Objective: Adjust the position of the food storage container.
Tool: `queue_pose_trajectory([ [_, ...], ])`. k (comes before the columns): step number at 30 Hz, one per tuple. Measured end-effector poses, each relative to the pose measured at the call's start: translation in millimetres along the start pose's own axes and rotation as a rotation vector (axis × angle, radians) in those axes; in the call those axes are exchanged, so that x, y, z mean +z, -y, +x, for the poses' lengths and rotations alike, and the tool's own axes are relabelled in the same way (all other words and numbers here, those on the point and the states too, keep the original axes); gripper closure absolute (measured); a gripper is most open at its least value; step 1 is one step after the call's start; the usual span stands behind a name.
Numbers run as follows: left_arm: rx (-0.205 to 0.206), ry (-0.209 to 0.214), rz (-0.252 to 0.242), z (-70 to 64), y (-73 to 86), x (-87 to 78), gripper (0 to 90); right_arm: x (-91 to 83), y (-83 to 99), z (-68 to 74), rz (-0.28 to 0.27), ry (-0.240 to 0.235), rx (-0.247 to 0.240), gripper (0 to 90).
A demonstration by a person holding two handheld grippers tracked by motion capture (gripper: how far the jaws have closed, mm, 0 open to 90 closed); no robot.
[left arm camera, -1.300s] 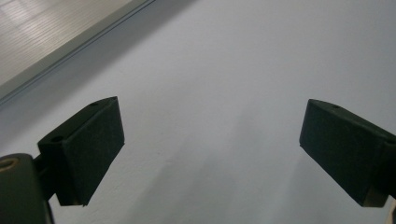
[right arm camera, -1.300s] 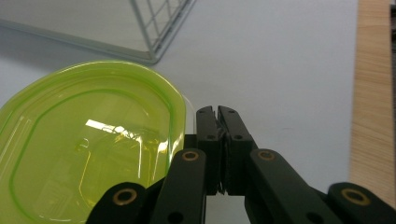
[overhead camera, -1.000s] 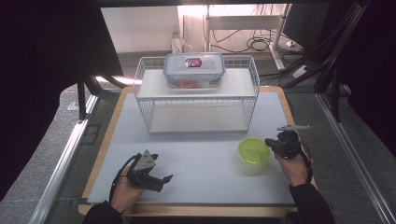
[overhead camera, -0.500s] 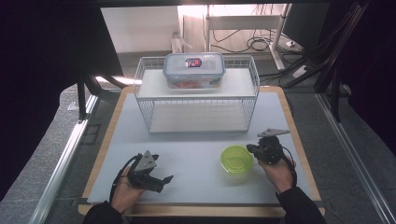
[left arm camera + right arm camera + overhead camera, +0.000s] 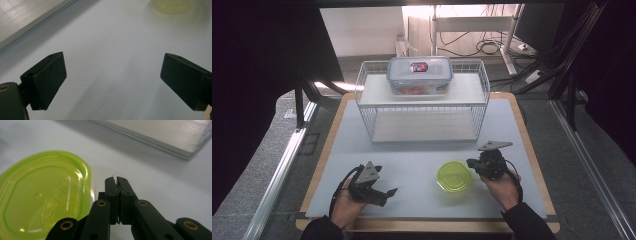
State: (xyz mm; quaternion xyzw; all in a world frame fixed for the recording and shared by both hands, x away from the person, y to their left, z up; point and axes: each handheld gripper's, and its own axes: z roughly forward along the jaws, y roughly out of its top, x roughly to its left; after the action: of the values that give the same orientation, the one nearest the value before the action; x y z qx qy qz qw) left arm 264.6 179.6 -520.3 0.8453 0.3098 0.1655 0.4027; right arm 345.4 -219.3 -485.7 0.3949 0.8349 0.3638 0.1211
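White tabletop (image 5: 412, 165), wire rack (image 5: 424, 102) behind | my right gripper (image 5: 473, 163) low, jaws clenched empty, just beside green lidded container (image 5: 454, 176) at near centre-right | my left gripper (image 5: 388, 192) resting near-left, jaws spread wide, empty

Table (image 5: 422, 150): pale grey-white top, wooden border visible along left, right and near edges. White wire rack (image 5: 422, 107) stands at far edge, centred, its footprint taking most of far half. Yellow-green lidded container (image 5: 454, 176) sits flat on top in near half, right of centre, well apart from rack. Both hand-held grippers low over near edge, one toward each near corner.
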Motion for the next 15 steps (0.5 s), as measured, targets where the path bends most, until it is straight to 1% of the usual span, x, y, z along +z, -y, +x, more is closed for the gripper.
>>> queue_pose_trajectory([
  [3, -0.002, -0.002, 0.001, 0.3, 0.1, -0.5, 6.5, -7.0, 7.3, -4.6, 0.002, -0.002, 0.015, 88.6],
  [6, 0.0, -0.003, 0.003, 0.0, 0.0, -0.4, 6.5, -13.6, 15.8, -3.6, 0.006, -0.006, 0.018, 88.7],
  [11, 0.002, -0.004, 0.003, -0.4, 0.0, -0.4, 6.5, -19.3, 30.8, 8.6, 0.045, -0.044, 0.0, 88.7],
  [15, 0.005, -0.003, 0.005, -0.9, -0.2, -0.2, 6.5, -18.9, 37.7, 17.6, 0.069, -0.084, 0.004, 88.6],
])
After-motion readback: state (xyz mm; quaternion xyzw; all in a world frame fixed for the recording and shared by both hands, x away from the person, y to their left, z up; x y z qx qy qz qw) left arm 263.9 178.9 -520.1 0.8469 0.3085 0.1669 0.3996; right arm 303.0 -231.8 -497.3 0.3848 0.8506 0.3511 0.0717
